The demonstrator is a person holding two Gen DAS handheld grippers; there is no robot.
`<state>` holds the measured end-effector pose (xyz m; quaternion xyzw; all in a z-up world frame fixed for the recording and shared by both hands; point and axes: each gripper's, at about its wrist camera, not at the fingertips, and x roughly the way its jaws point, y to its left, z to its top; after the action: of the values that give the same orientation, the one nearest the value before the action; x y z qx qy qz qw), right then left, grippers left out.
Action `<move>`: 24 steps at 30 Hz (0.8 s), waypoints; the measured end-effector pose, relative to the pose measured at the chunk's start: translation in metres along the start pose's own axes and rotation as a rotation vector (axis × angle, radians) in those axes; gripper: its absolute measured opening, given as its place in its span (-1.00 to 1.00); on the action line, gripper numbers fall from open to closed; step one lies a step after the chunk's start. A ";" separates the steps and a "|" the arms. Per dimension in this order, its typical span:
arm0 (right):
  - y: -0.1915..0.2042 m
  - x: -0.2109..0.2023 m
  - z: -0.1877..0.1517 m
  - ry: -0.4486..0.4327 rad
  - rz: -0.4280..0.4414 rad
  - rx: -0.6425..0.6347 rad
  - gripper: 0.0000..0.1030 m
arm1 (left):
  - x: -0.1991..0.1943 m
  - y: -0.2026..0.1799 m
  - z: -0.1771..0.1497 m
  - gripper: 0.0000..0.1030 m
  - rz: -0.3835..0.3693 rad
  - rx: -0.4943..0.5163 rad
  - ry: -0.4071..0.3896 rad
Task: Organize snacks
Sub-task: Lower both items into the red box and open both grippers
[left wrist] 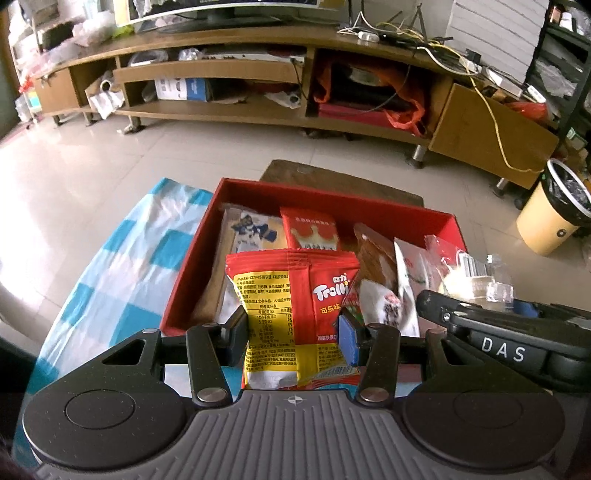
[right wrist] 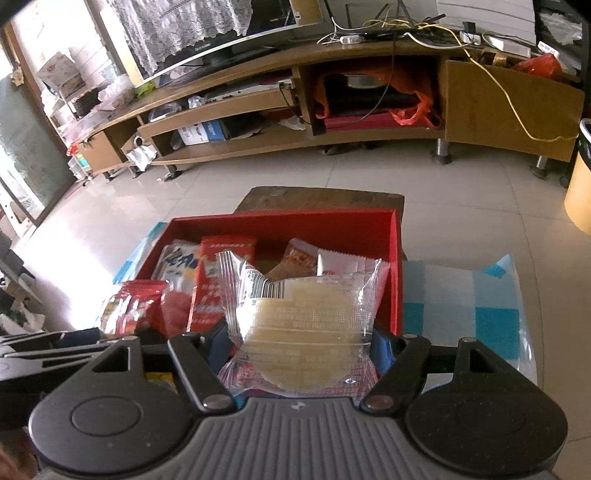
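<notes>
While the red box [left wrist: 369, 214] holds upright snack packets, your left tongs [left wrist: 293, 332] pinch the Trolli packet [left wrist: 295, 317] and your right tongs [right wrist: 303, 347] pinch the clear-wrapped cake [right wrist: 303, 332].

Daylight, seemingly from the left, glares off the floor tiles [left wrist: 66, 177]; fisheye edges bend and darken.

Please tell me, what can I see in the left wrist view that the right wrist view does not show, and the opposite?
Only the left wrist view: the printed front of the Trolli packet clamped in the left gripper, and the yellow bin's lined opening.

Only the right wrist view: the round pale cake in a clear wrapper seen fully, between the right gripper's fingers, and the lace-draped screen.

Both: the red box with snacks inside, the blue checked cloth, and the wooden TV stand.
</notes>
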<state>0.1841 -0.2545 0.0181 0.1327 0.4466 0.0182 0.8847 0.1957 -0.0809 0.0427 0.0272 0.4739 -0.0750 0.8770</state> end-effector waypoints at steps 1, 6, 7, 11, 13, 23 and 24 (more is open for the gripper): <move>0.000 0.004 0.002 0.004 -0.010 -0.006 0.38 | 0.005 0.000 0.002 0.11 0.005 0.000 0.004; -0.001 0.028 0.008 0.034 -0.038 -0.020 0.41 | 0.028 0.001 0.008 0.14 0.022 0.009 0.030; -0.001 0.033 0.009 0.046 -0.045 -0.023 0.42 | 0.031 0.002 0.009 0.16 0.025 0.012 0.031; 0.000 0.045 0.007 0.079 -0.058 -0.044 0.48 | 0.034 0.001 0.010 0.37 0.045 0.023 0.016; -0.002 0.045 0.007 0.081 -0.060 -0.034 0.50 | 0.033 0.003 0.011 0.55 0.052 0.022 0.006; -0.002 0.009 0.011 -0.011 -0.066 -0.018 0.72 | 0.014 0.012 0.005 0.68 0.069 0.010 -0.016; -0.002 0.005 0.010 -0.017 -0.069 -0.017 0.73 | 0.013 0.012 0.004 0.69 0.075 0.015 -0.019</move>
<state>0.1951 -0.2583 0.0193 0.1100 0.4433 -0.0099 0.8895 0.2077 -0.0711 0.0339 0.0507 0.4636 -0.0459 0.8834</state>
